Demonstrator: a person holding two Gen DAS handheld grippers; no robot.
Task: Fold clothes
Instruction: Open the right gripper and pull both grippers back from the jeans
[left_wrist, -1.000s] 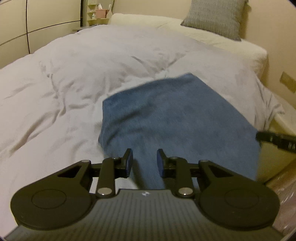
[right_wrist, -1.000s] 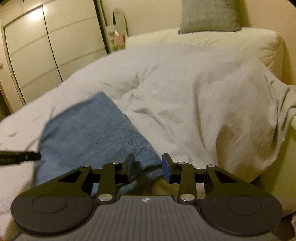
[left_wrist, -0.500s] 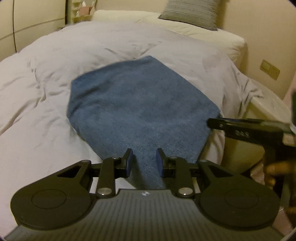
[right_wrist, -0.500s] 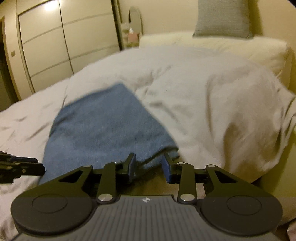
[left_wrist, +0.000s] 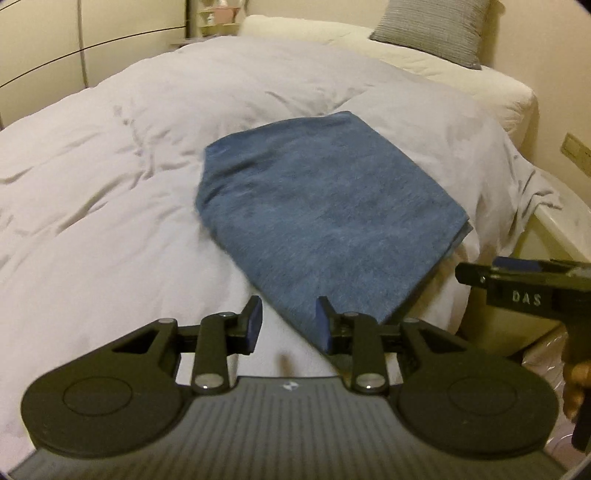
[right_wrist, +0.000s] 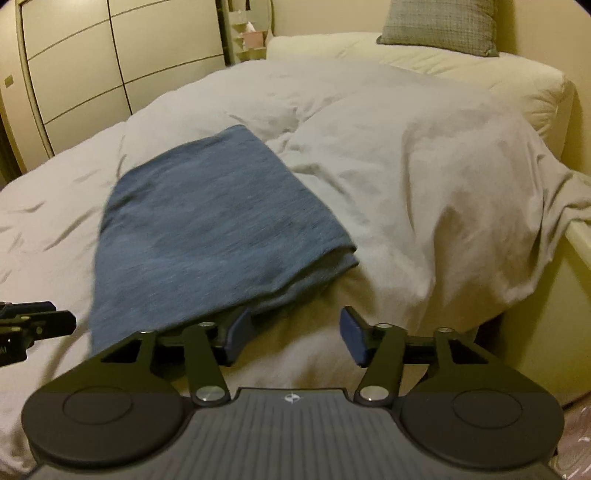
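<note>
A blue cloth (left_wrist: 325, 214) lies folded in layers on the white duvet (left_wrist: 129, 184), also seen as the blue cloth (right_wrist: 207, 229) in the right wrist view. My left gripper (left_wrist: 289, 325) hovers at the cloth's near corner with its jaws opening; the pads press on nothing, and the corner lies under the right finger. My right gripper (right_wrist: 295, 336) is opening wider over bare duvet, with the cloth's layered edge beside its left finger. Each view catches the other tool: the right gripper (left_wrist: 517, 277) and the left gripper (right_wrist: 33, 325).
A grey pillow (left_wrist: 432, 29) rests on the cream bolster (right_wrist: 443, 62) at the head of the bed. Wardrobe doors (right_wrist: 92, 66) stand at the far left. The duvet drops over the bed's right edge (right_wrist: 517, 258). A person's hand (left_wrist: 574, 384) shows at the right.
Both grippers held the cloth's near edge between narrow jaws; now the jaws have spread, the cloth lies free on the bed, and both have drawn back from it.
</note>
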